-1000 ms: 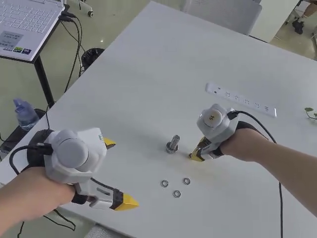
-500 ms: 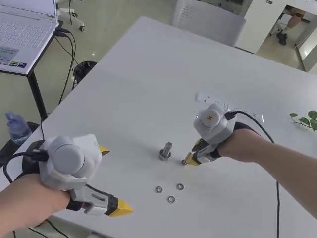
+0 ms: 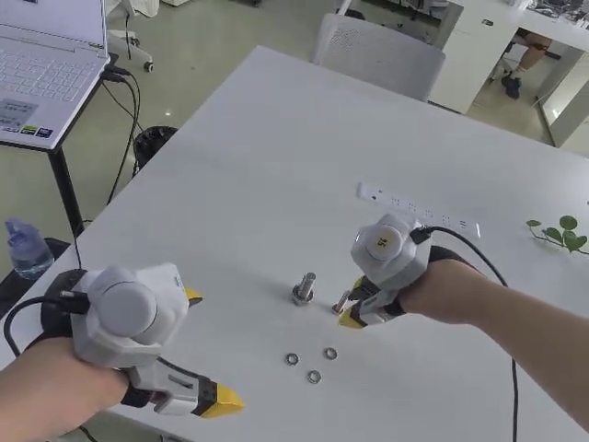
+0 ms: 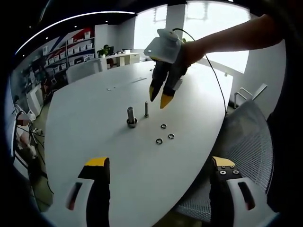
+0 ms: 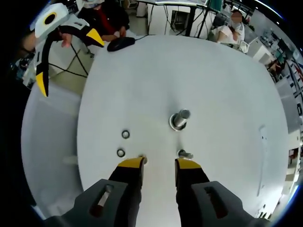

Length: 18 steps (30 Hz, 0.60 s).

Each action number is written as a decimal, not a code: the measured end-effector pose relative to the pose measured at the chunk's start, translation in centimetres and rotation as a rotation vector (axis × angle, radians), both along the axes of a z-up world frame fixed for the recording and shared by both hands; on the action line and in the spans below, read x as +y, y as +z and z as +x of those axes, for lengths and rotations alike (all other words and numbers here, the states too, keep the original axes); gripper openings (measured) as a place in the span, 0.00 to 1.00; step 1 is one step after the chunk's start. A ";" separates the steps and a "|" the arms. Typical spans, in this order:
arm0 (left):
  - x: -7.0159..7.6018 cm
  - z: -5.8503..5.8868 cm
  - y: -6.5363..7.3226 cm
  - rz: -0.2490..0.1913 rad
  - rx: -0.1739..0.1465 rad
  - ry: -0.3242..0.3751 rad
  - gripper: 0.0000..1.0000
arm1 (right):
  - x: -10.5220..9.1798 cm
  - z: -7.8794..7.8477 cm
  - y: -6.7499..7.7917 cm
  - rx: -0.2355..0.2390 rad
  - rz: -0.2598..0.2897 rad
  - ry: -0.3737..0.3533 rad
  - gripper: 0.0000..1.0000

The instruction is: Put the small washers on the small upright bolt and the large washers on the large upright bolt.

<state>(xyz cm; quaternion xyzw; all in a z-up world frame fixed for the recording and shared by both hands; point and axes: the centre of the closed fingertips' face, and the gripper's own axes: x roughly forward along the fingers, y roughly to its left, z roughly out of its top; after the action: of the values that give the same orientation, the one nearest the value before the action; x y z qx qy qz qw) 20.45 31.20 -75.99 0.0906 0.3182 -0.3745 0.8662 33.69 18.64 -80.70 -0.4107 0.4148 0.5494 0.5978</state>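
1. The left hand-held gripper (image 3: 207, 348) is held over the near left edge of the white surface (image 3: 276, 157). Its yellow-tipped jaws are spread wide, with nothing between them.
2. The right hand-held gripper (image 3: 352, 309) is held low over the surface, just right of the bolts. Its jaws are parted by a narrow gap and nothing is clamped.
3. The large upright bolt (image 3: 304, 288) is seen standing near the middle of the surface. The small upright bolt (image 3: 340, 301) stands just to its right.
4. Three washers (image 3: 314, 376) are seen lying flat on the surface on the near side of the bolts, close together but not touching.
5. In the right gripper view, the small upright bolt is seen at the tip of one jaw and one washer at the tip of the other. Whether either is touched cannot be told.
6. A power strip (image 3: 419, 204) is laid on the surface at the far right. A laptop (image 3: 37, 64) is seen on a stand off the surface to the far left.
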 end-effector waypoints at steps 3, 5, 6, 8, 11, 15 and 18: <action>-0.1 -0.2 0.2 0.000 -0.003 -0.004 0.87 | -0.2 -0.7 -0.3 0.007 -0.003 0.000 0.28; 0.0 -0.3 0.1 0.001 0.001 -0.005 0.88 | -0.2 -1.4 -0.2 0.014 0.000 0.002 0.28; 0.0 -0.3 0.1 0.005 0.002 -0.005 0.88 | -0.2 -1.6 -0.3 0.018 0.002 0.000 0.28; 0.3 -0.3 0.0 0.010 0.006 -0.004 0.89 | -0.4 -1.9 -0.4 0.018 0.000 0.004 0.28; 0.5 -0.3 -0.2 0.015 0.010 0.001 0.90 | -0.7 -2.1 -0.6 0.027 0.001 -0.001 0.28; 0.5 -0.3 -0.2 0.013 0.011 0.008 0.93 | -1.0 -2.4 -1.1 0.034 0.000 -0.003 0.30; 0.3 -0.2 -0.2 0.011 0.005 0.008 0.94 | -1.2 -2.5 -1.5 0.038 -0.001 -0.010 0.33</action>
<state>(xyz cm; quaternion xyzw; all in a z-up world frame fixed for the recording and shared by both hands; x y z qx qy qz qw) 20.30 31.49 -76.15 0.0929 0.3227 -0.3697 0.8663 31.19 17.48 -82.21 -0.3986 0.4286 0.5536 0.5925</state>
